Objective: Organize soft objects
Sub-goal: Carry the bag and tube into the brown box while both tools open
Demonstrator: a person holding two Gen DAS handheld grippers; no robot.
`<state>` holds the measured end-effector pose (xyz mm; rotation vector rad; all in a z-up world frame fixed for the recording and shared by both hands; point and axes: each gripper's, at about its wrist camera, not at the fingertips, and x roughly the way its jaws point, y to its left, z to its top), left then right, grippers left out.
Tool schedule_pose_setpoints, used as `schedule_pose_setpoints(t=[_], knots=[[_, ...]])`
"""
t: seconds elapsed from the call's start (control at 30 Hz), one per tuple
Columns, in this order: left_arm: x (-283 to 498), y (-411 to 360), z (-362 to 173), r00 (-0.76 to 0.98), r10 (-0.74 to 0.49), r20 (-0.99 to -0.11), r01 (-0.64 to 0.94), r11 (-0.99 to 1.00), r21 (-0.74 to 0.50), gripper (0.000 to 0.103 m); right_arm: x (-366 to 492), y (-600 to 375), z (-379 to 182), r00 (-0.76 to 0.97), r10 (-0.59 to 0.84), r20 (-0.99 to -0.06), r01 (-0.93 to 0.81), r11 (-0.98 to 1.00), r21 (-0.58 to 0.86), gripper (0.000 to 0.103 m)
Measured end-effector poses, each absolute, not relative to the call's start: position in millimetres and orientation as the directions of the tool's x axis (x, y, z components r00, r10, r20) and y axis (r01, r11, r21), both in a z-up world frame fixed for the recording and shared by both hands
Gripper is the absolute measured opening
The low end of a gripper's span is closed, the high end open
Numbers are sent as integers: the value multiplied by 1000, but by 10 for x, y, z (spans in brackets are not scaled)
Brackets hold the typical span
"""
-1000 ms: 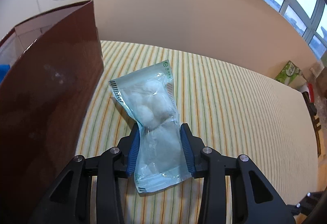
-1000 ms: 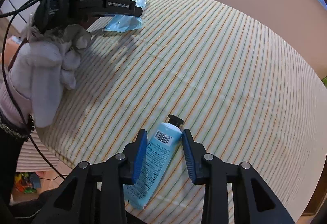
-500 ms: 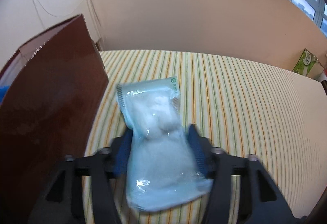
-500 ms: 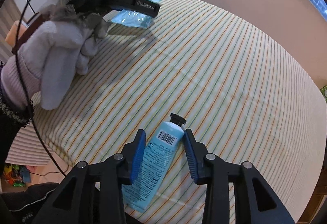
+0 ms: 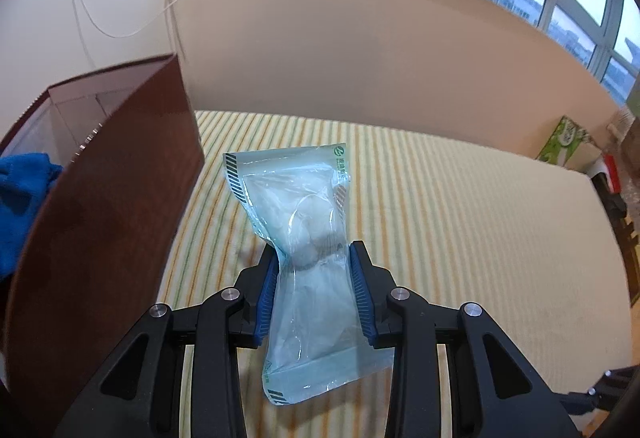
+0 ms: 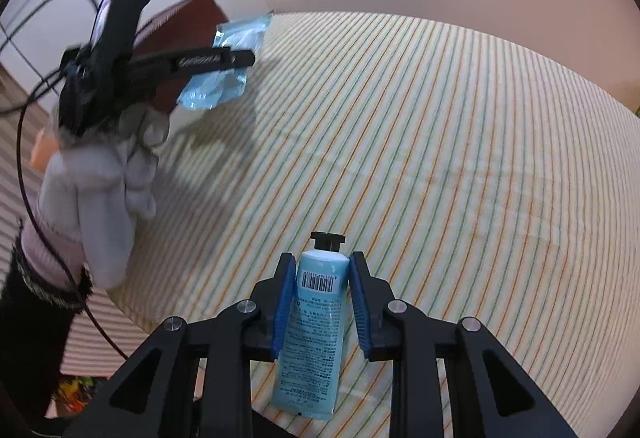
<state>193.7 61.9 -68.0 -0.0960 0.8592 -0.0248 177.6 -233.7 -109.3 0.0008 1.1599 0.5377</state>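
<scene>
A clear plastic bag of cotton balls hangs pinched at its waist between the blue pads of my left gripper, whose jaws are closing on it above the striped cloth. The right wrist view shows the same bag held by the left gripper beside the brown box. My right gripper is closing its jaws on a light blue tube with a black cap, and both pads touch its sides. To the left stands the open brown box with a blue cloth inside.
The striped tablecloth covers a round table whose edge runs close under the right gripper. A gloved hand holds the left gripper. A beige wall panel rises behind the table, and a green tissue box sits at the far right.
The left gripper squeezed the bag tighter and raised it beside the box. The right gripper's pads closed onto the tube, which now sits straight between them, and the view swung.
</scene>
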Motion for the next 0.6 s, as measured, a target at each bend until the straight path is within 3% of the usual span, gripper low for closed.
schedule_pose_setpoints(t=[0.37,0.6], knots=[[1460,579,-126,724,-155,-672,73,986,-149,33,1787,-2659,-487,424,477,-770,-419,857,300,22],[1161,1020,312,779,-138,-611,56,987,-151,33,1972,-2576,-10,501,519,-693,-471,835,285,22]])
